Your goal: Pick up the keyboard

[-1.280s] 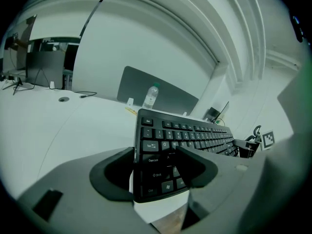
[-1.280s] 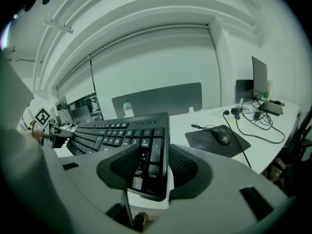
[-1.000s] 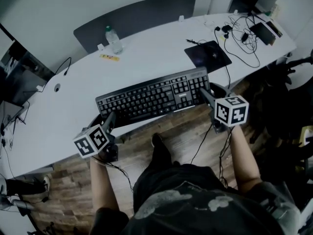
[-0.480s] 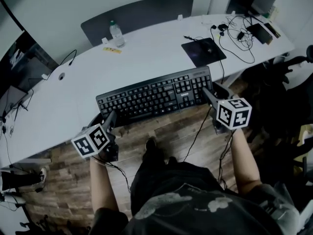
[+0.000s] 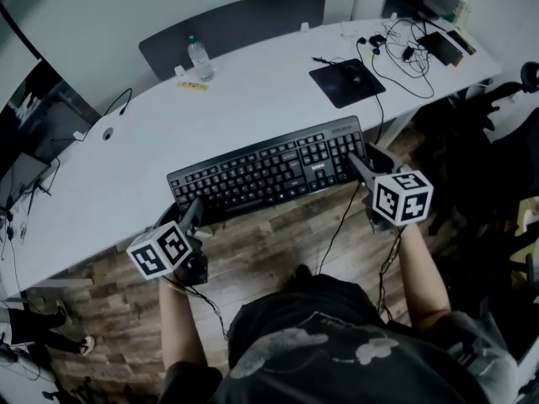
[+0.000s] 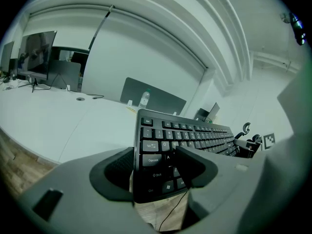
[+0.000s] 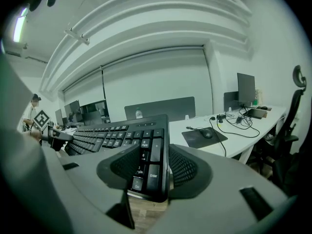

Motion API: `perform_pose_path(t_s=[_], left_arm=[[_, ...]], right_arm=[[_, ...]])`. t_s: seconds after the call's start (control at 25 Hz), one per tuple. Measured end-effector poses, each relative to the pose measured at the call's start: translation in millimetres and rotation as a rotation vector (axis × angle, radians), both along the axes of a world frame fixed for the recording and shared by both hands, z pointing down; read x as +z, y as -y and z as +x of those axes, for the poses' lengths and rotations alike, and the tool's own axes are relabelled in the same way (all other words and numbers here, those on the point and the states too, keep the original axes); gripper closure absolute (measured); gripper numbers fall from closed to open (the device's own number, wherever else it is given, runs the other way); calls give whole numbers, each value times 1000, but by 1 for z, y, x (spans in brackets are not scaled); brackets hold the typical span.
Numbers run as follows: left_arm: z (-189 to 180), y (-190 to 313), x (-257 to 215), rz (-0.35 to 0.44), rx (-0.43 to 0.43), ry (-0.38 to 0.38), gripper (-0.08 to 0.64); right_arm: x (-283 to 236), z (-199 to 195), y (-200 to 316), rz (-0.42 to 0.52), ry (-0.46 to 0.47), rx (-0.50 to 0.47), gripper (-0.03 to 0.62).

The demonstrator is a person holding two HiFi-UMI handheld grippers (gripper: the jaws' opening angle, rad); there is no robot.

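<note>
Left gripper (image 5: 193,211) is clamped on the keyboard (image 5: 269,169) at its left end, and the right gripper (image 5: 357,162) is pinching the numpad end. The board sits mid-frame, hanging past the near edge of the table (image 5: 126,141) over the wood floor (image 5: 278,234). Looks basically picked up; only carrying it clear is left.

left hand-held gripper (image 5: 192,212) and right hand-held gripper (image 5: 357,164), both tilted down; jaws tight on the keyboard (image 5: 269,168) ends

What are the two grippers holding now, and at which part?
The keyboard: the left gripper clamps its left end, the right gripper its right end, at the number pad.
</note>
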State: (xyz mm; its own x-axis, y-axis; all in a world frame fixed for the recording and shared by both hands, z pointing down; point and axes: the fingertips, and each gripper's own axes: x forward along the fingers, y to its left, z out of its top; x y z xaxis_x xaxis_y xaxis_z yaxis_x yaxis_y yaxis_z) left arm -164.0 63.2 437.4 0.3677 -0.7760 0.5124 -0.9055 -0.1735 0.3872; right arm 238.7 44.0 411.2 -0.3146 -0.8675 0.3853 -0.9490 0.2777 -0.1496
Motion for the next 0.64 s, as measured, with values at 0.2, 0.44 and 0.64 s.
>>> perform_pose_path(t_s=[0.2,0.44,0.64], left_arm=[[-18,-13,-2,3,23,5,295],[-40,-37,0,0,47,13,295],[-58,-63,1,1,55,6,295]], right_arm=[[0,-18,-23,-6,7,28,407],[6,-39,-58,-12,14,56,408],[4,-57,-87,-9,8,67,408]])
